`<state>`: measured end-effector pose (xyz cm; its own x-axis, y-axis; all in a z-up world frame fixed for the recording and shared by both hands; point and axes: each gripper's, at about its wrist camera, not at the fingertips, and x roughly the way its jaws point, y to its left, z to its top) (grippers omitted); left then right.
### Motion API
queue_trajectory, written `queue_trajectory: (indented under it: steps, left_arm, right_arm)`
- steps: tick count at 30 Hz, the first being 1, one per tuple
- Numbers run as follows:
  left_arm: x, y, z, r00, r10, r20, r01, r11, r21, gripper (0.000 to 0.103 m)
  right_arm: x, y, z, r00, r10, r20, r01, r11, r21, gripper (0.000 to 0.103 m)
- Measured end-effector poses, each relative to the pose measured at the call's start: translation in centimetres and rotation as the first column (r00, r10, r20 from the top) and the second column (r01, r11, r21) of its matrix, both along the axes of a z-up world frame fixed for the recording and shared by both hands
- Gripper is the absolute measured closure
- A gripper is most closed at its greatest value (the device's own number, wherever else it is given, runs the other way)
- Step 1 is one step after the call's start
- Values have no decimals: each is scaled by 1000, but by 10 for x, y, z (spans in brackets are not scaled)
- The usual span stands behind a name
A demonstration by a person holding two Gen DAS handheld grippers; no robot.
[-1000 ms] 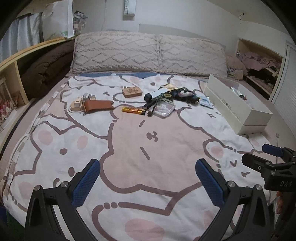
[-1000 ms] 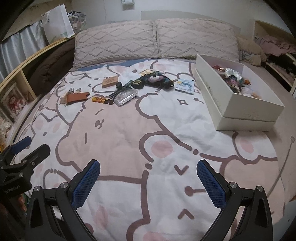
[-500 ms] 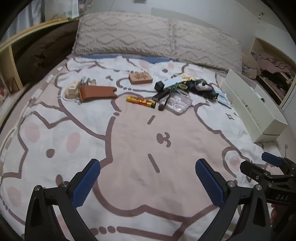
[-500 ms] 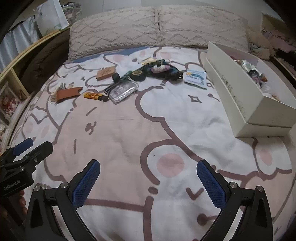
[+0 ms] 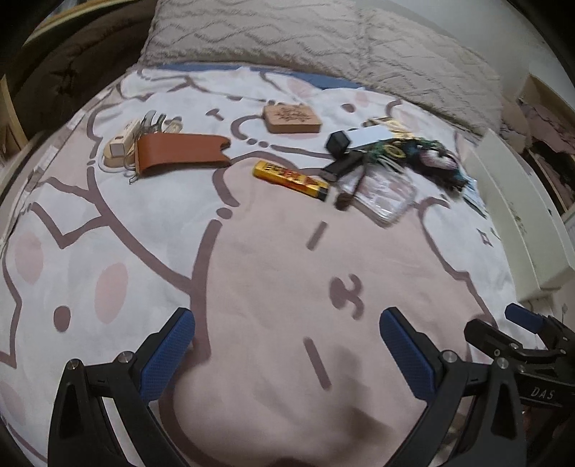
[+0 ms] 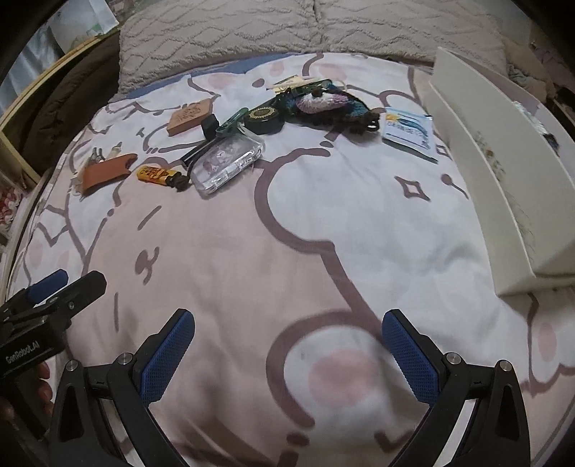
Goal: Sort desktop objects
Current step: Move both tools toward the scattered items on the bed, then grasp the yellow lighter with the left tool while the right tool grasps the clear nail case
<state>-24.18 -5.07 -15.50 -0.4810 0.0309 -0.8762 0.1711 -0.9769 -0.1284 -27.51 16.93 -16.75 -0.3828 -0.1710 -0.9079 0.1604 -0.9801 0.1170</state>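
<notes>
Small objects lie scattered across the far half of a cartoon-print bedspread (image 5: 273,273). From left to right: a brown leather key holder (image 5: 179,152) (image 6: 104,172), a tan embossed pad (image 5: 291,118) (image 6: 189,115), a yellow lighter (image 5: 290,179) (image 6: 155,174), a clear plastic case (image 5: 381,197) (image 6: 226,165), a round dark tin (image 6: 263,116), a knitted pouch (image 6: 323,102) and a white-blue packet (image 6: 409,131). My left gripper (image 5: 287,354) is open and empty, well short of them. My right gripper (image 6: 289,355) is open and empty too. Each one appears at the edge of the other's view.
A white open box (image 6: 503,179) (image 5: 517,208) stands along the right edge of the bed, holding assorted items. Two beige pillows (image 6: 273,32) lie at the head. A brown blanket (image 5: 72,68) and a wooden shelf are on the left.
Both grippers have moved forward and lower over the bedspread toward the scattered objects, which now look larger. Both stayed open and empty.
</notes>
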Motion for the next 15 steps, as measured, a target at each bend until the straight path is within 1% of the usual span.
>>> queue_trajectory:
  steps: [7, 11, 15]
  left_arm:
    - [-36, -34, -10, 996, 77, 48, -78, 997, 23, 0]
    - [-55, -50, -17, 990, 119, 75, -121, 992, 19, 0]
    - [-69, -63, -21, 984, 151, 90, -154, 988, 32, 0]
  right_arm:
    - [-36, -16, -11, 998, 41, 50, -42, 999, 10, 0]
    - [-55, -25, -14, 996, 58, 70, -59, 998, 14, 0]
    - [-74, -35, -17, 994, 75, 81, -76, 997, 13, 0]
